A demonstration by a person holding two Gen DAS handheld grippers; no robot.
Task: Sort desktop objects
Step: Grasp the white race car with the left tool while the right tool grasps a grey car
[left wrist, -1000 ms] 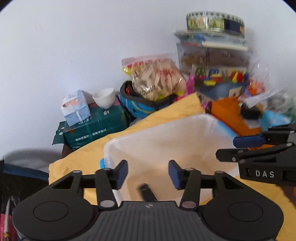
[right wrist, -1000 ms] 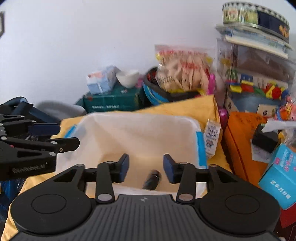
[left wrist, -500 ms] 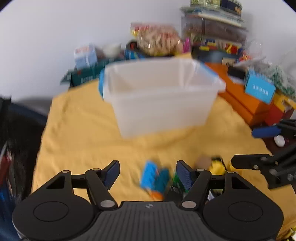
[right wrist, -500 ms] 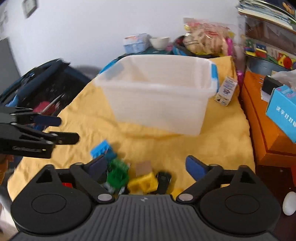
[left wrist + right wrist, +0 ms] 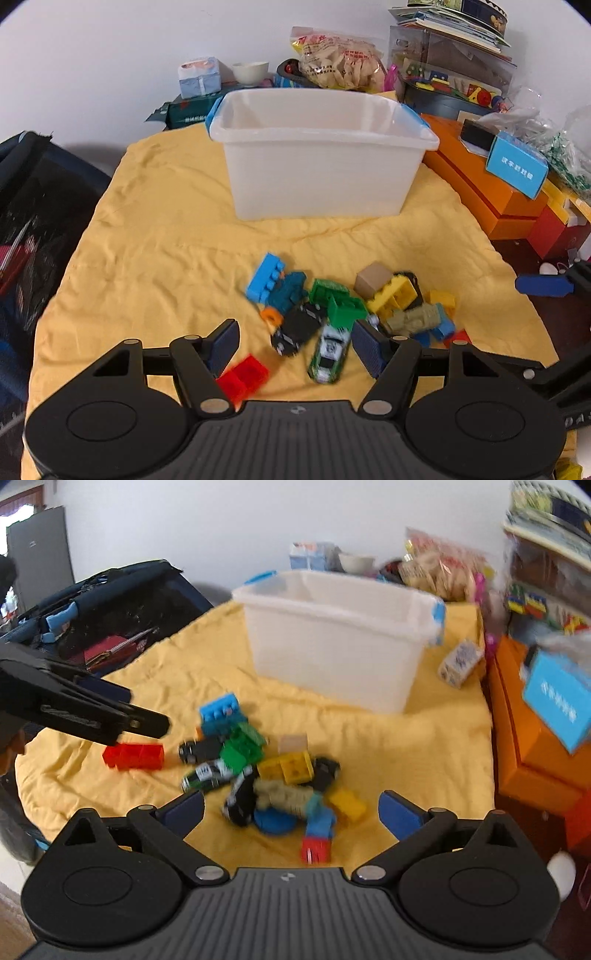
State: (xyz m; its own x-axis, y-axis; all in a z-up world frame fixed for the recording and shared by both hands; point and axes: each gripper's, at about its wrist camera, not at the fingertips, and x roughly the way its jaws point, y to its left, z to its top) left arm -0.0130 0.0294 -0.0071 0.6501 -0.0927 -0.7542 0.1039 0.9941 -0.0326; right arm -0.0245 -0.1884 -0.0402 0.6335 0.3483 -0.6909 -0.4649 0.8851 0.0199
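Left gripper: jaws wide apart, gripping nothing, having just been opening; below the gap lie a black car and a green car, no pad contact visible. A red brick sits beside the left pad.

Right gripper: jaws at full spread, likewise just opened, empty; hovers over the near edge of the toy pile. Its blue pads are flat and rectangular.

Pile: hard plastic studded bricks in blue, green, yellow and red, toy cars, a tan cube, an olive lumpy piece. All lie loose on a wrinkled yellow cloth. Right view is motion-blurred, so small pieces are hard to tell apart.

Beyond the pile: a translucent white bin with blue corner clips, standing upright on the cloth, interior bottom hidden by its front wall.

Far: orange boxes, a snack bag, cluttered shelves cut off at the frame edge.
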